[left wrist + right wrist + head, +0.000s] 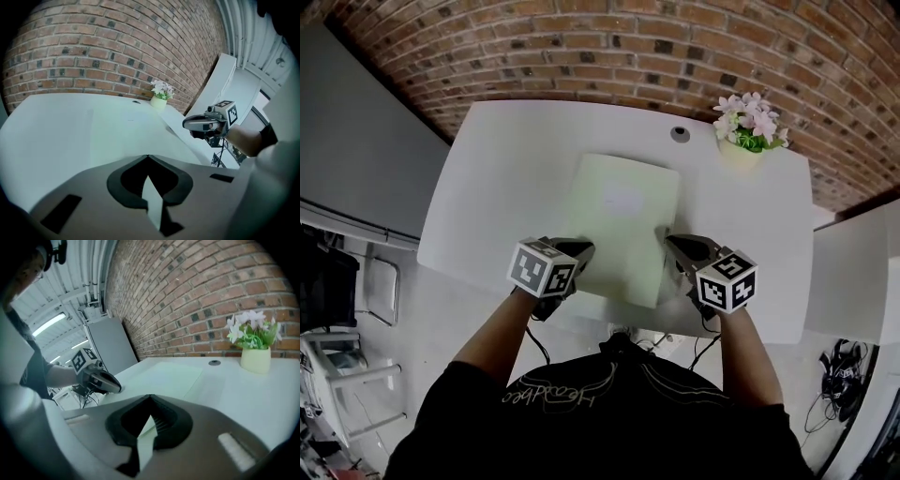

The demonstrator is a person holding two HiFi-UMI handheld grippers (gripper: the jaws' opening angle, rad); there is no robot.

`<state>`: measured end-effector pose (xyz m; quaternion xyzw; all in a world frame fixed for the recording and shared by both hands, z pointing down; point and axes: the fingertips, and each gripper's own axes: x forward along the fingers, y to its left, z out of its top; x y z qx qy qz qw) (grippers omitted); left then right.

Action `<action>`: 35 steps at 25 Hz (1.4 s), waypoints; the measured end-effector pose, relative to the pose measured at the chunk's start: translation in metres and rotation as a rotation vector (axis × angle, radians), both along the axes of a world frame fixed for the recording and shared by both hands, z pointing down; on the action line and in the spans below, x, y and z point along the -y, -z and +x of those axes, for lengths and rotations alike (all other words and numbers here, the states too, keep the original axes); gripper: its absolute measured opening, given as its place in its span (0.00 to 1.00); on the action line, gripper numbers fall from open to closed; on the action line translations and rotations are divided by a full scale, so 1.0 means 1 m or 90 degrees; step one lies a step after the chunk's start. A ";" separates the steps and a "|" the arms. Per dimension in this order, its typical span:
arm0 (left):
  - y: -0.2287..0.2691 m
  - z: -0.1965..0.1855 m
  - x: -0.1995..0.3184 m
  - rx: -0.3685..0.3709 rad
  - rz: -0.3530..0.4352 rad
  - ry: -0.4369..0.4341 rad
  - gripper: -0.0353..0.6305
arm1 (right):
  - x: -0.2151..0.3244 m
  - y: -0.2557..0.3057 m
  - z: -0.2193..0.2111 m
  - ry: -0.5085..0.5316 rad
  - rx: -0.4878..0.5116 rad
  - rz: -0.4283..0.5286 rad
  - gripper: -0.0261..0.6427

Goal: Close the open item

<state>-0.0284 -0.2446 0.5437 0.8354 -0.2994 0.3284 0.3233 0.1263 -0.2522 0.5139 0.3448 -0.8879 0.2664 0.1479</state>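
Note:
A pale green folder (pixel 619 220) lies flat on the white table (pixel 497 187), showing one face with a faint oval mark. Its near end reaches the table's front edge. My left gripper (pixel 581 249) is shut with nothing in it, tips at the folder's near left edge. My right gripper (pixel 668 240) is shut too, tips at the near right edge. From the left gripper view the folder (pixel 126 126) spreads ahead of the shut left gripper (pixel 148 157), with the right gripper (pixel 187 123) beyond. The right gripper view shows the folder (pixel 173 373) ahead of the right gripper (pixel 150 397) and the left gripper (pixel 117 387) across it.
A small pot of pink flowers (pixel 748 131) stands at the table's back right, next to a round cable grommet (pixel 680 134). A brick wall (pixel 609 47) runs behind the table. A grey cabinet (pixel 356 150) stands to the left, and chairs (pixel 347 366) stand on the floor below.

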 end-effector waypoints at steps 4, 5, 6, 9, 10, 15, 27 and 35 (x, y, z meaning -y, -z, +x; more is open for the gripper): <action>0.019 0.003 -0.009 0.000 0.036 -0.004 0.06 | -0.017 0.036 0.011 0.022 -0.013 0.075 0.04; 0.027 0.005 -0.013 -0.005 0.047 -0.007 0.06 | -0.023 0.043 0.015 0.026 -0.016 0.087 0.04; 0.035 0.007 -0.018 -0.013 0.059 -0.012 0.06 | -0.029 0.049 0.020 0.027 -0.018 0.097 0.04; 0.064 0.012 -0.033 -0.053 0.096 -0.019 0.06 | -0.045 0.069 0.033 0.017 -0.012 0.119 0.04; 0.074 0.014 -0.038 -0.072 0.108 -0.017 0.06 | -0.051 0.079 0.036 0.010 -0.004 0.128 0.04; 0.130 0.024 -0.077 -0.191 0.156 -0.010 0.06 | -0.093 0.144 0.021 0.007 0.079 0.190 0.04; 0.195 0.000 -0.219 -0.315 0.213 -0.011 0.06 | -0.245 0.187 -0.080 0.090 0.193 0.189 0.05; 0.215 -0.029 -0.294 -0.369 0.221 0.007 0.06 | -0.311 0.193 -0.098 0.072 0.274 0.162 0.04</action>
